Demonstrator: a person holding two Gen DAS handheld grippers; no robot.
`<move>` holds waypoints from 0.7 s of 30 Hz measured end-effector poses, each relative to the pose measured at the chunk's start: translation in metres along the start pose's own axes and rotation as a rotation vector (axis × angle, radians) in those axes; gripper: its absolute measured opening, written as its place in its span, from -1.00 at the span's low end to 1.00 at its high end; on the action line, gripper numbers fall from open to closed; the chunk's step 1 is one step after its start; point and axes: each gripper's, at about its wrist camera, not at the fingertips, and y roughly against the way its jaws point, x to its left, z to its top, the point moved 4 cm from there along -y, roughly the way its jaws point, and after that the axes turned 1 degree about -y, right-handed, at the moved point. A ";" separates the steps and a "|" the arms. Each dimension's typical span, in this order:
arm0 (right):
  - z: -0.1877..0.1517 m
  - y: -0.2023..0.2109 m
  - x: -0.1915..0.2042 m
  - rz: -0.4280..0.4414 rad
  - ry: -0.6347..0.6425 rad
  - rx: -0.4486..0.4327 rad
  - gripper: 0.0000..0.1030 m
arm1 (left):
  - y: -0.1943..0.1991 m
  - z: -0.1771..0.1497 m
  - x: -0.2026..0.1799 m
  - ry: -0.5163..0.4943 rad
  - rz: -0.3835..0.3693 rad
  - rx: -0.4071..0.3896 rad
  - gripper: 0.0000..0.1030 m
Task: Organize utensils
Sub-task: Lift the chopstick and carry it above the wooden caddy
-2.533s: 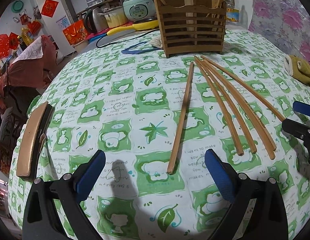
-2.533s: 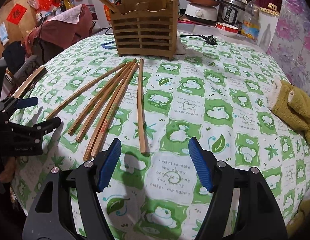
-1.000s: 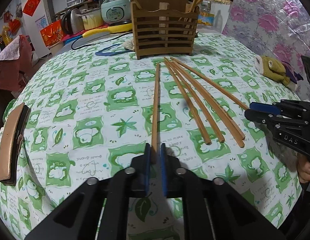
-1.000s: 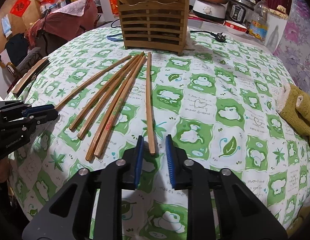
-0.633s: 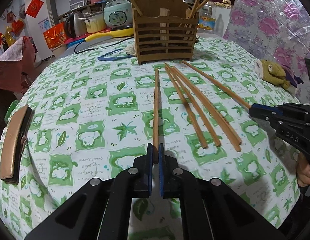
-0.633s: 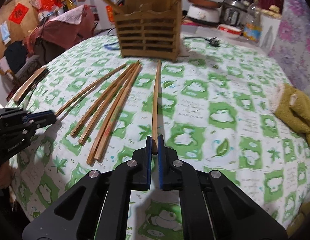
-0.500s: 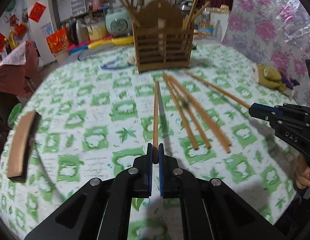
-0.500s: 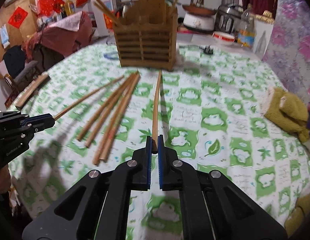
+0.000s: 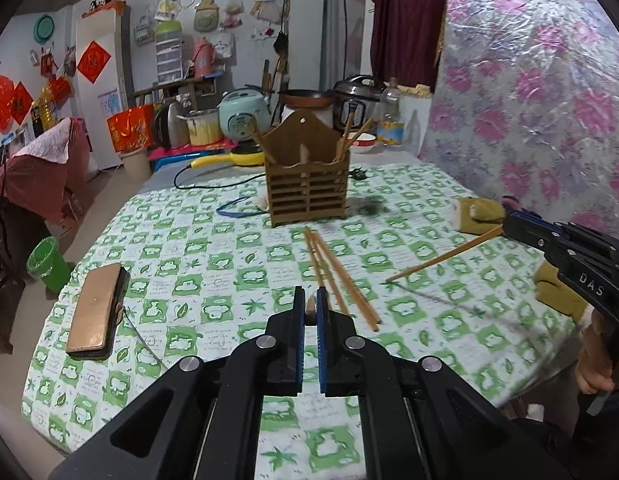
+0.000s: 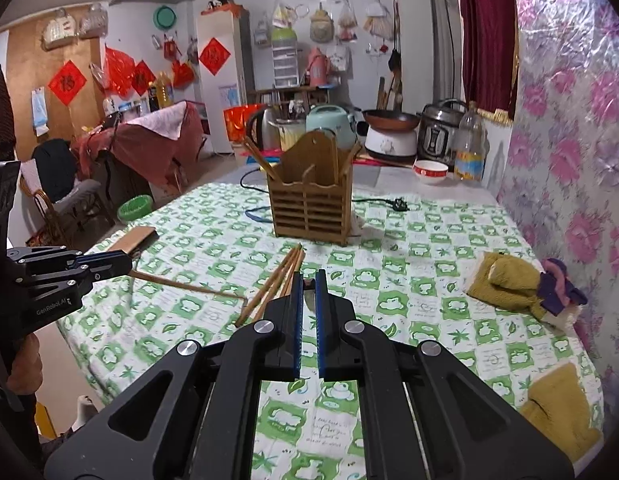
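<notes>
1. The left claw point(image 9: 310, 304) is closed tight on one end of a chopstick point(image 10: 181, 283); seen from the right wrist view, the stick runs out level from its tips, above the surface point(image 9: 229, 256).
2. The right claw point(image 10: 308, 280) is likewise clamped on the end of a second chopstick point(image 9: 441, 256), which the left wrist view shows slanting down from its tips, clear of the cloth.
3. In each claw's own camera only the stub end of its stick shows between the blue pads.
4. Three more chopsticks point(image 9: 341, 276) lie together on the green-and-white checked cloth, just in front of the wooden holder point(image 9: 307, 192).
5. The holder stands upright toward the far side of the surface, with several sticks leaning out of its compartments.
6. A brown case point(image 9: 95, 312) lies near the left edge of the surface; yellow-brown cloths point(image 10: 505, 280) lie toward the right edge.
</notes>
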 end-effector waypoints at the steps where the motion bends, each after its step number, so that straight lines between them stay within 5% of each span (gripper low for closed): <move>1: 0.002 0.003 0.000 0.001 0.000 -0.006 -0.87 | 0.002 0.002 -0.002 0.000 -0.008 -0.001 -0.89; 11: 0.051 -0.017 -0.002 0.002 0.010 -0.028 -0.87 | -0.019 0.060 0.001 -0.019 -0.029 0.002 -0.89; 21: 0.153 -0.084 -0.001 0.063 -0.024 -0.082 -0.87 | -0.063 0.191 0.025 0.020 -0.013 -0.072 -0.89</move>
